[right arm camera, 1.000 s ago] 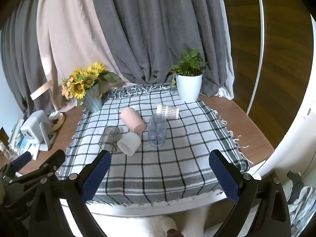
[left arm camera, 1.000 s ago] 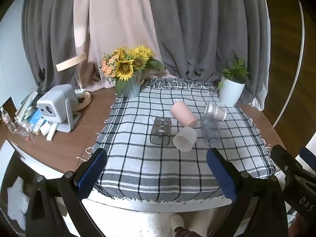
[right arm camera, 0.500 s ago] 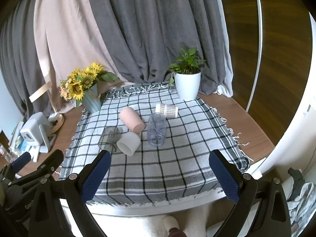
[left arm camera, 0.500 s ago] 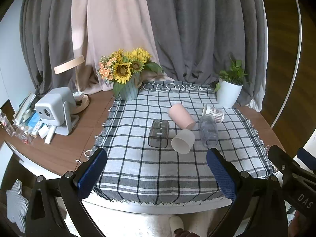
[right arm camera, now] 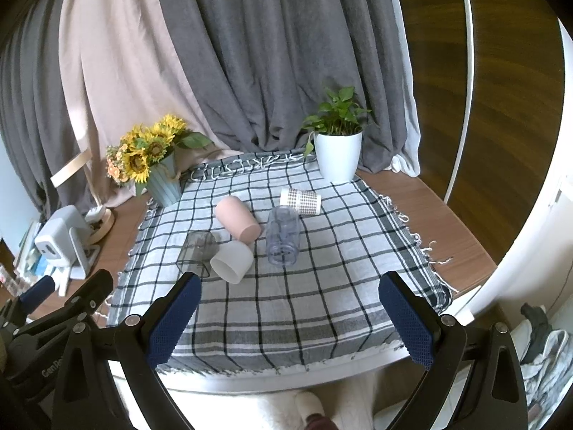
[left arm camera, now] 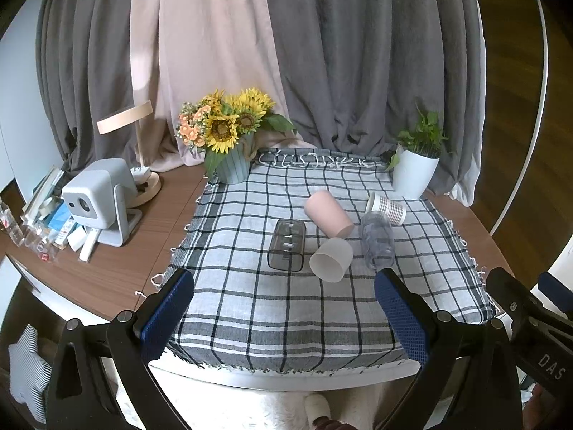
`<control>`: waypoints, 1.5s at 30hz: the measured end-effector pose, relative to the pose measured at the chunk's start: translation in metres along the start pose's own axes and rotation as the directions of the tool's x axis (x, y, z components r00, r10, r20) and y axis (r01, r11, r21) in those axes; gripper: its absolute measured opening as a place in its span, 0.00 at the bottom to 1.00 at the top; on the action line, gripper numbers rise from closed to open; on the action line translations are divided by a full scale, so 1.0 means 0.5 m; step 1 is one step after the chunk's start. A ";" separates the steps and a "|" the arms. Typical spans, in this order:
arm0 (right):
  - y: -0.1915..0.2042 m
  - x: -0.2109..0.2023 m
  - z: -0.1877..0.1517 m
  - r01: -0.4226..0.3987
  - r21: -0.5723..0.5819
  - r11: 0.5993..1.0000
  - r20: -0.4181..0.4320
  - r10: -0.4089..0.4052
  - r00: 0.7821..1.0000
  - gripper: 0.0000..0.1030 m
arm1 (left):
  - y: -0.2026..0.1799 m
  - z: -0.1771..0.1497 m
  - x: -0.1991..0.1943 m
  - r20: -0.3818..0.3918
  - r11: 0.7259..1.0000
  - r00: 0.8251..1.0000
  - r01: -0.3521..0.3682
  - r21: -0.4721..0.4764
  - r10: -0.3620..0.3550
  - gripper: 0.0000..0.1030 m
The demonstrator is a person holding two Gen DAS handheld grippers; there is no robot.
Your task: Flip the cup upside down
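Note:
Several cups lie on their sides on a checked cloth (left arm camera: 286,297): a smoky square cup (left arm camera: 286,240), a pink cup (left arm camera: 327,214), a frosted white cup (left arm camera: 331,258), a clear ribbed cup (left arm camera: 376,238) and a patterned paper cup (left arm camera: 387,208). The same cups show in the right wrist view: smoky (right arm camera: 197,252), pink (right arm camera: 238,218), white (right arm camera: 232,261), clear (right arm camera: 283,239), paper (right arm camera: 301,200). My left gripper (left arm camera: 284,317) is open and empty at the table's near edge. My right gripper (right arm camera: 286,317) is open and empty beside it.
A sunflower vase (left arm camera: 232,165) stands at the cloth's back left and a white potted plant (left arm camera: 415,175) at the back right. A small projector (left arm camera: 98,200), a lamp (left arm camera: 143,182) and clutter sit on the wooden table (left arm camera: 143,251) to the left. Curtains hang behind.
Both grippers have pulled back and risen slightly, so the table looks a little farther away. The cups have not moved.

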State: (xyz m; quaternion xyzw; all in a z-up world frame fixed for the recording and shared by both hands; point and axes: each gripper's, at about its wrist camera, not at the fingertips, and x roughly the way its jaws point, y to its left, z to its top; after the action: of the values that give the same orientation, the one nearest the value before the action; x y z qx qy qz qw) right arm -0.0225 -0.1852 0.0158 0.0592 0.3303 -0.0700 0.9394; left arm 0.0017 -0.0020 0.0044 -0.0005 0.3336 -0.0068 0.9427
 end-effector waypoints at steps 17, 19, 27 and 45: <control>-0.003 0.002 -0.002 -0.004 -0.001 1.000 -0.003 0.004 1.000 0.97 | 0.005 0.015 0.013 -0.011 1.000 1.000 -0.001 -0.023 0.001 1.00; -0.001 0.003 -0.002 -0.002 -0.001 1.000 -0.002 0.002 1.000 0.97 | 0.009 0.011 0.013 -0.011 1.000 1.000 -0.003 -0.025 0.003 1.00; 0.002 0.005 -0.001 -0.003 0.001 1.000 -0.004 0.003 1.000 0.97 | 0.012 0.009 0.014 -0.010 1.000 1.000 -0.001 -0.027 0.001 1.00; 0.000 0.005 0.000 -0.001 0.000 1.000 -0.004 0.001 1.000 0.97 | 0.019 0.004 0.013 -0.007 1.000 1.000 -0.002 -0.030 0.002 1.00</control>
State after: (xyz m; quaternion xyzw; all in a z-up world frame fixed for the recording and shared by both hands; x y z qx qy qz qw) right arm -0.0204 -0.1853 0.0143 0.0596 0.3323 -0.0692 0.9387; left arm 0.0083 0.0073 0.0016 -0.0143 0.3369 -0.0010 0.9414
